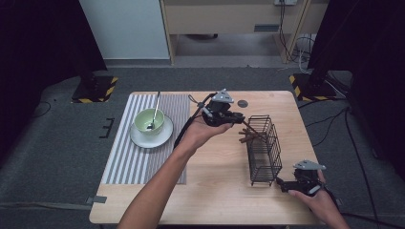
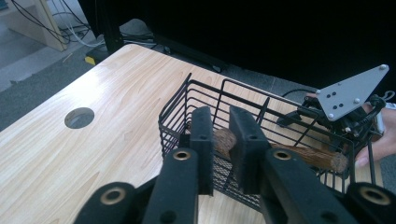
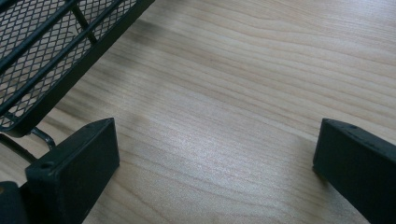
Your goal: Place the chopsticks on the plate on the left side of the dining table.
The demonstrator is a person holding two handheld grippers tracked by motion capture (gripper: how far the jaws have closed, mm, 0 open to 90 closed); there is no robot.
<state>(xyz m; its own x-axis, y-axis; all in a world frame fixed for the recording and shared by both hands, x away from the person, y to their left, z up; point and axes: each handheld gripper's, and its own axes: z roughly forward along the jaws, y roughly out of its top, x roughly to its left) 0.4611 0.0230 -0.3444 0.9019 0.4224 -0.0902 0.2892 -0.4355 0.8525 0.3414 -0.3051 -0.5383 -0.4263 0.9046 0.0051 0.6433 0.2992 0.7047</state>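
Note:
A black wire basket (image 1: 265, 148) stands on the wooden table (image 1: 215, 191) right of centre. My left gripper (image 1: 237, 120) reaches its far left rim and is shut on a brown wooden stick (image 1: 246, 135) that pokes out over the rim. In the left gripper view the stick (image 2: 303, 154) lies across the basket (image 2: 187, 100), and its near end sits between the jaws of my left gripper (image 2: 223, 140). My right gripper (image 1: 281, 184) rests open by the basket's near right corner. Bare table (image 3: 233, 93) shows between the wide jaws of my right gripper (image 3: 215, 158), with the basket's mesh (image 3: 42, 51) at the upper left.
A green bowl (image 1: 149, 120) with a spoon (image 1: 155, 107) sits on a white saucer (image 1: 138, 137) on a grey striped mat (image 1: 129, 162) at the table's left. A round hole (image 1: 242, 103) marks the far edge. The other gripper (image 2: 350, 105) and a hand lie beyond the basket.

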